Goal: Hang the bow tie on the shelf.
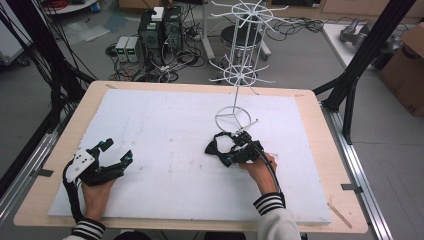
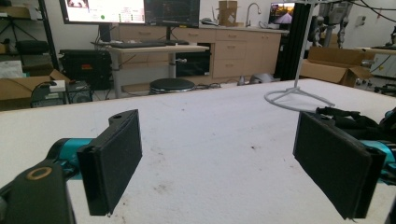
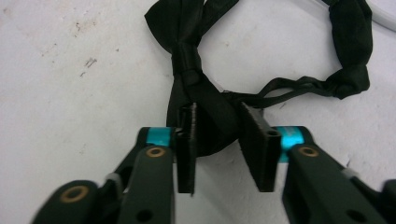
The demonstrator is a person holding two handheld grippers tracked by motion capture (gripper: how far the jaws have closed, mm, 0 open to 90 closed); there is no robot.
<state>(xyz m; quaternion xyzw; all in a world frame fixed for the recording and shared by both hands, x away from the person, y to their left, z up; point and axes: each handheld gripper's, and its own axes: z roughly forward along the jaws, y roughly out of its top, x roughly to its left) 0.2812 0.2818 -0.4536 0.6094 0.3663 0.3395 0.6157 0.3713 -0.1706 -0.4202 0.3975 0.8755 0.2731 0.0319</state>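
A black bow tie [image 1: 215,146] with its neck strap lies on the white table cover, just in front of the wire stand's ring base. In the right gripper view, one rounded wing of the bow tie [image 3: 205,107] sits between the two black pads, and both pads press on it. The strap loops away to the upper right. My right gripper [image 1: 231,152] [image 3: 219,116] is shut on that wing, low on the table. My left gripper [image 1: 117,150] [image 2: 219,140] rests near the front left of the table, jaws wide apart with nothing between them.
A tall white wire rack [image 1: 240,75] stands on a ring base [image 2: 299,95] at the back middle of the table cover [image 1: 165,125]. Computers and cables lie on the floor beyond the table. Black frame posts [image 1: 360,65] rise at the right.
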